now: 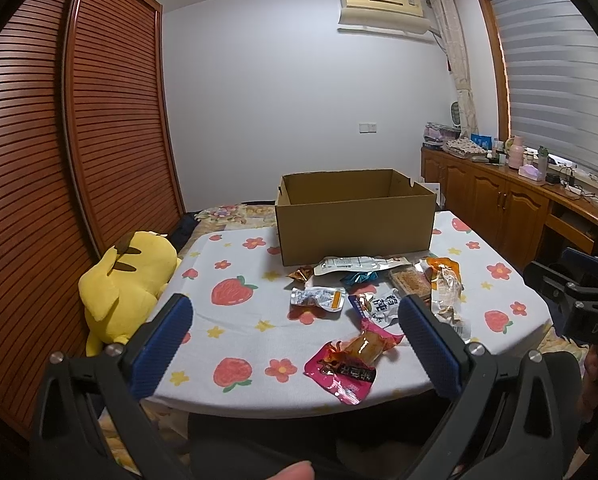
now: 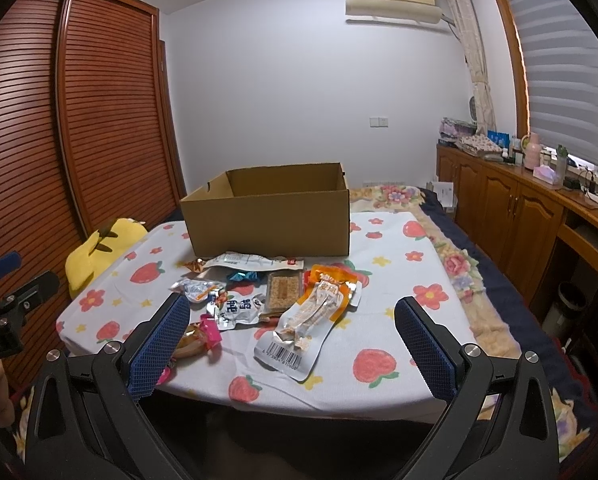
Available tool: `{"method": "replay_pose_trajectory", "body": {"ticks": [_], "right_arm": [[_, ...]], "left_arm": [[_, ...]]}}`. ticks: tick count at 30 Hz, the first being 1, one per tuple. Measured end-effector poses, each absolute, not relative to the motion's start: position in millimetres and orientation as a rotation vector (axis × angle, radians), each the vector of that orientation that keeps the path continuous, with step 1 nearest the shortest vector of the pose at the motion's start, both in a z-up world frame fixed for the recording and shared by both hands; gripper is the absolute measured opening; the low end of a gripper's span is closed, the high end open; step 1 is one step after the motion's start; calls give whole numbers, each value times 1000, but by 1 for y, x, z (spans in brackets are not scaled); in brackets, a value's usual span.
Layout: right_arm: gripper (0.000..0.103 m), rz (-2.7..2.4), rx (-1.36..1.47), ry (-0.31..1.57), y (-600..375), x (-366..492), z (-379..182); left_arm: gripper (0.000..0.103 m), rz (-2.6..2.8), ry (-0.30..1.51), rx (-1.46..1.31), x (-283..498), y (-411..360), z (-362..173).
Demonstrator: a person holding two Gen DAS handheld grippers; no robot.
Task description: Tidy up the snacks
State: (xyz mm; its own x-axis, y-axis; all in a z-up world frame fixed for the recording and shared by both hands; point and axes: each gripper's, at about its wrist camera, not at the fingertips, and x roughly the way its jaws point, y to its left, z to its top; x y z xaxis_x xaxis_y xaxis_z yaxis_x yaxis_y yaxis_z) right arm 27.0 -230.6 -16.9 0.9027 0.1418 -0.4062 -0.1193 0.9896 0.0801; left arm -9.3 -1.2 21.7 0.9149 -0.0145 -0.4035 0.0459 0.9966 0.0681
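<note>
An open cardboard box (image 1: 355,220) stands at the far side of the table; it also shows in the right wrist view (image 2: 269,220). Several snack packets lie in front of it: a pink packet (image 1: 349,360) nearest, a silver-orange packet (image 1: 319,298), a long white packet (image 1: 355,265), a clear bar packet (image 2: 285,292) and a big silver-orange packet (image 2: 315,320). My left gripper (image 1: 295,340) is open and empty above the table's near edge, with the pink packet between its fingers. My right gripper (image 2: 293,340) is open and empty above the big packet.
The table wears a white strawberry cloth (image 1: 239,320). A yellow plush toy (image 1: 127,284) lies at its left edge. A slatted wooden wardrobe (image 1: 59,160) stands on the left. A wooden cabinet (image 2: 519,208) with bottles runs along the right under the window.
</note>
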Motion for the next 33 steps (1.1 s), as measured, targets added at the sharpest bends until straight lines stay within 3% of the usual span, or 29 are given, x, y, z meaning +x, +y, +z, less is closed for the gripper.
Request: {"method": "replay_pose_trajectory", "body": {"ticks": [14,27,33], "right_arm": [[103,140,51,466,-234,39,-36],[103,200,13,604,-250,115,-77],[93,248,40,706,-260,155,-100]], "left_arm": [[103,-74,508,95,16,-5,-10],[103,-205,649,106,92,-11,-51],[102,-245,692,144,114,-21,-69]]}}
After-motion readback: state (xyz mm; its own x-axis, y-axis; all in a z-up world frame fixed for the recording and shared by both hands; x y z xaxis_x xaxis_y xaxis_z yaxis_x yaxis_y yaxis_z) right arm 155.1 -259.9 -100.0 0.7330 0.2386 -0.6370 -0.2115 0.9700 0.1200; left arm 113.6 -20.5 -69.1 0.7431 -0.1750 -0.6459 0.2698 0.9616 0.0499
